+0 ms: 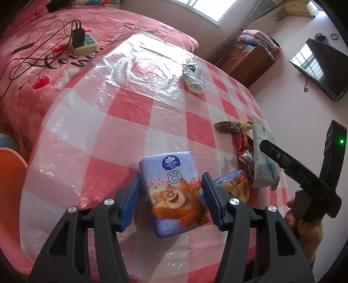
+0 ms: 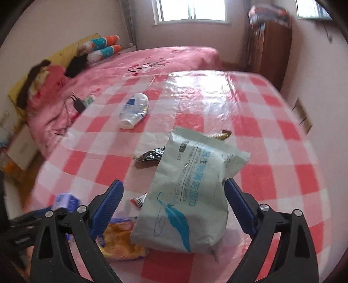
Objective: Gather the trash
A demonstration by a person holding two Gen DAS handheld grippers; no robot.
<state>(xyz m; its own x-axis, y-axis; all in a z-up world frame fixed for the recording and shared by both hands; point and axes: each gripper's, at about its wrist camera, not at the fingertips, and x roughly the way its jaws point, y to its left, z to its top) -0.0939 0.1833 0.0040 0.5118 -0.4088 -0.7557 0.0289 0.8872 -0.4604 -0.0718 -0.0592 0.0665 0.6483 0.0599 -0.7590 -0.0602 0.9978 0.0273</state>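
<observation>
Left wrist view: left gripper (image 1: 171, 197) clamped on purple tissue pack with cartoon bear (image 1: 174, 196), pack resting on pink-checked plastic-covered bench (image 1: 121, 122). Crushed clear plastic bottle (image 1: 194, 78) lies well apart, far side.

Right wrist view: right gripper (image 2: 174, 209) jaws wide, pale grey-green wipes pouch with teal feather (image 2: 187, 196) between them, pads not pressing. Yellow snack wrapper (image 2: 121, 241) just beside, dark wrapper (image 2: 150, 155) behind. Looks like pile-building step; next probably bottle, needs long reach.

bed (image 2: 174, 58): pink cover | window (image 2: 191, 10): daylight | wooden cabinet (image 2: 271, 48) | walls: pale pink
</observation>
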